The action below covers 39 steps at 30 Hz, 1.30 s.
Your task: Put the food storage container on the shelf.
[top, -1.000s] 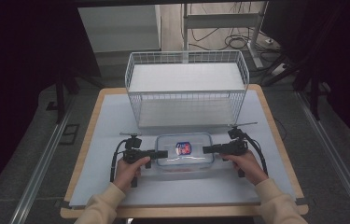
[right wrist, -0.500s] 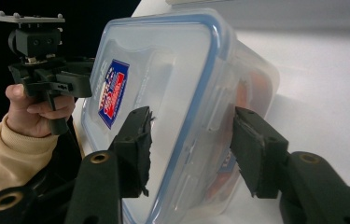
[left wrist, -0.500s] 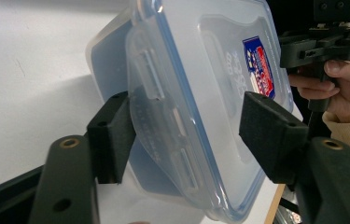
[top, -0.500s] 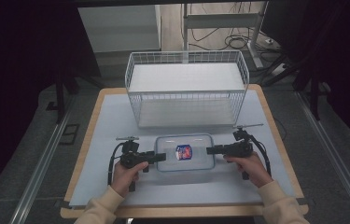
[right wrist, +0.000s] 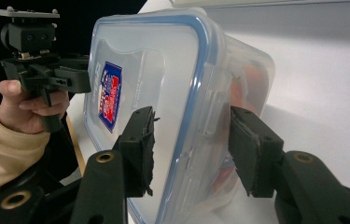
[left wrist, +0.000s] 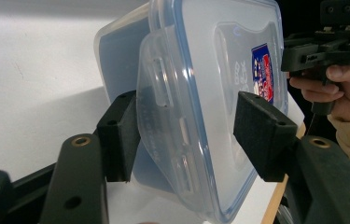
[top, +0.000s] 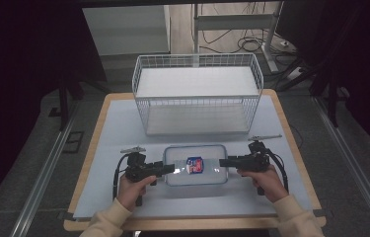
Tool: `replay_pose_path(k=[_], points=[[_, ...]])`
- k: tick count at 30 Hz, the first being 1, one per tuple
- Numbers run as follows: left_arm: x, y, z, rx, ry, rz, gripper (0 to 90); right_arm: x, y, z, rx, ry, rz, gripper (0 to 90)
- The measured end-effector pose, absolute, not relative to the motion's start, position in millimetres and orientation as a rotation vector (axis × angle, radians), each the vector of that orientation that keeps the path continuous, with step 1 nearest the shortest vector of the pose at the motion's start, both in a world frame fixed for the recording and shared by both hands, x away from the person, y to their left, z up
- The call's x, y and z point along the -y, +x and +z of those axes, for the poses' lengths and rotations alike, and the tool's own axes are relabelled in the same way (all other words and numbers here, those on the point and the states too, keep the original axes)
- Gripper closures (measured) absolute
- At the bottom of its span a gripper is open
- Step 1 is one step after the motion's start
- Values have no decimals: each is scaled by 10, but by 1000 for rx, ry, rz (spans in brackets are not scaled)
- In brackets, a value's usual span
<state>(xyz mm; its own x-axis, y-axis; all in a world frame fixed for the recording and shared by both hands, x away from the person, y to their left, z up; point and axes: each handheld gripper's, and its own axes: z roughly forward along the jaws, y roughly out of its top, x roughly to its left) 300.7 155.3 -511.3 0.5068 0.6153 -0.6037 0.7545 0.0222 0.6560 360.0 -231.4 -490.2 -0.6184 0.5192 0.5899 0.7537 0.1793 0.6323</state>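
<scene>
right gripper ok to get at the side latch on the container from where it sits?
Likely yes: the right gripper already straddles the container at its end, latch flap between the pads, nothing in the way.

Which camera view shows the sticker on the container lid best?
The right gripper view: the sticker is large and little foreshortened on the lid. The left gripper view shows it edge-on and narrow; the high view shows it small.
</scene>
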Motion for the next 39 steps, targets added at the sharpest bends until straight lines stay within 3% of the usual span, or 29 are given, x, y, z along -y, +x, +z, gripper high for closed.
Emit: replay_pose_path(k=[39], points=[[-1513,2943,-4891,-1115,1674,-38,455,2331,3488,-4685,2272,-1202,-1531,543]])
